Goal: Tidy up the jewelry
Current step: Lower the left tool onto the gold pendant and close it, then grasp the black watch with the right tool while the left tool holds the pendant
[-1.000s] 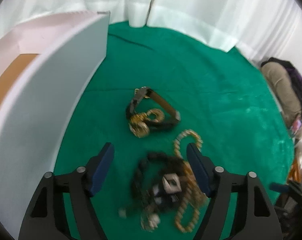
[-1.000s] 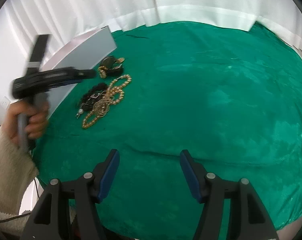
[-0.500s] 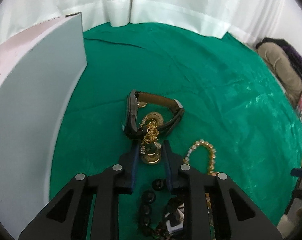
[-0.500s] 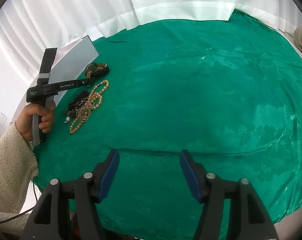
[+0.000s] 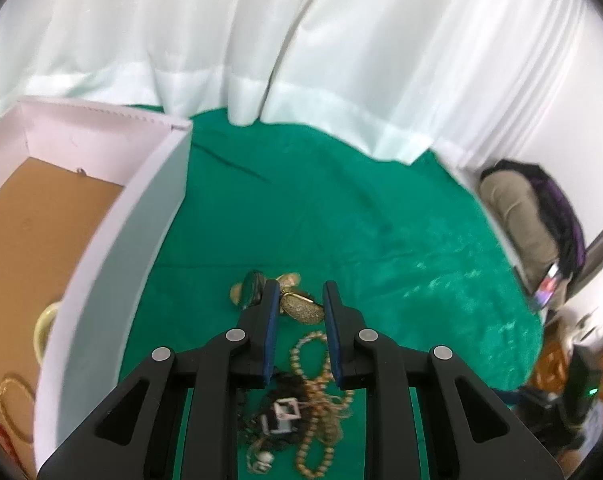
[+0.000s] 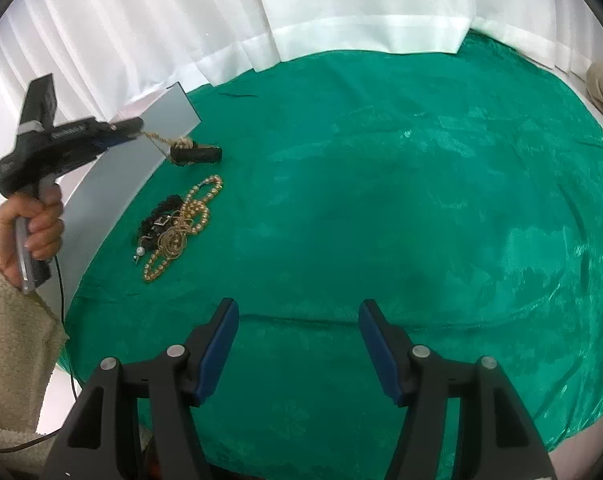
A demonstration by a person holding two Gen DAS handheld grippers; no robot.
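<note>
Chain [image 6: 157,138] pinched in my left gripper [image 5: 299,304], watch [image 6: 195,155] dangling tangled beside the box [image 5: 113,248]. I lift slowly, shaking it free; right gripper [image 6: 297,344] waits wide, empty.

White curtains [image 6: 341,4] behind; green cloth [image 6: 401,200] over table; even light.
</note>
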